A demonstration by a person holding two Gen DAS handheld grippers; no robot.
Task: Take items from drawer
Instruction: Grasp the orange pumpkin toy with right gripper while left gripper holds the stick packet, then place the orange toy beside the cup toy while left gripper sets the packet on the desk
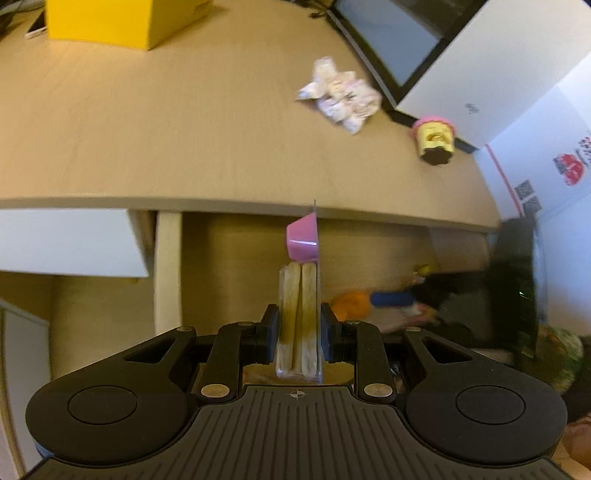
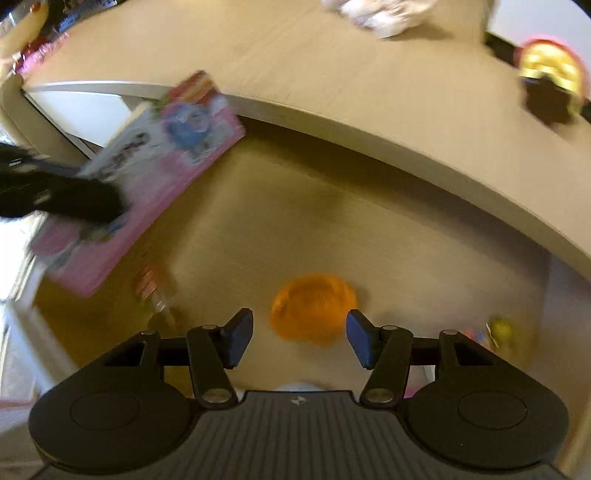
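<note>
My left gripper (image 1: 299, 325) is shut on a flat pink blister pack (image 1: 300, 295), seen edge-on, with two pale sticks and a pink cup (image 1: 303, 240) under clear plastic. It hangs in front of the desk edge, above the open drawer. In the right wrist view the same pack (image 2: 155, 162) shows its pink printed face, tilted, with the blurred black left gripper (image 2: 99, 201) on it. My right gripper (image 2: 299, 336) is open, low in the drawer (image 2: 332, 229), its blue pads (image 2: 360, 343) on either side of an orange round item (image 2: 314, 306), not touching it.
Also in the drawer are a small wrapped item (image 2: 153, 291) and a small yellow item (image 2: 500, 326). On the desk top (image 1: 184, 129) lie a crumpled white packet (image 1: 341, 94), a yellow and pink cup (image 1: 434, 140) and a yellow box (image 1: 122, 18). A dark screen (image 1: 388, 40) stands behind.
</note>
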